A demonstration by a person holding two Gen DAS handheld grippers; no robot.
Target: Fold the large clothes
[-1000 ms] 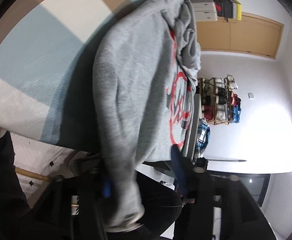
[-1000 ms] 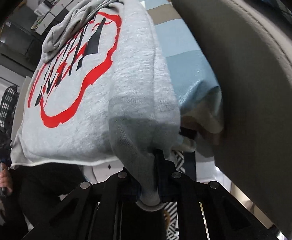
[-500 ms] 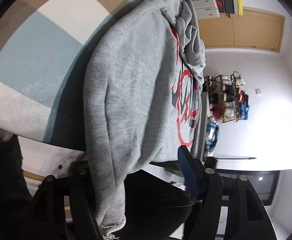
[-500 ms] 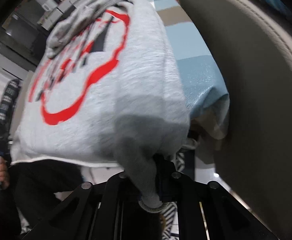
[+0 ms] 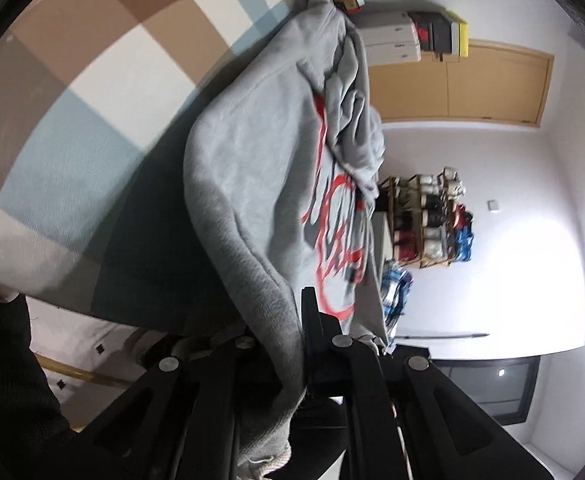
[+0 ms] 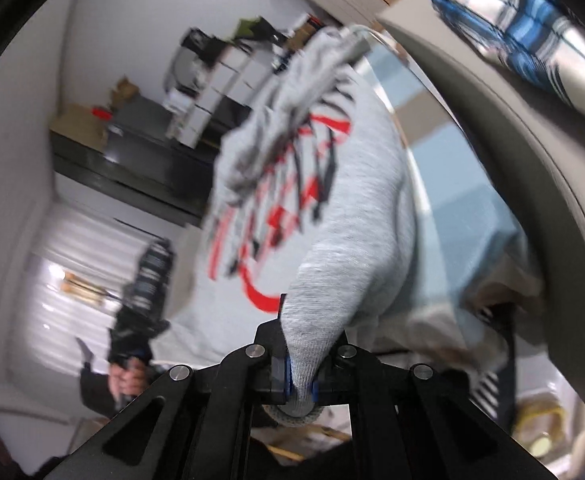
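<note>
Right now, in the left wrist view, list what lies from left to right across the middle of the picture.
Checked bed cover → grey sweatshirt with its red print → wooden shoe rack → small wall switch on the white wall.

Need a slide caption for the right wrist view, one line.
Right claw shut on a sleeve of the grey sweatshirt with red print, lifting it above the checked bedspread.
</note>
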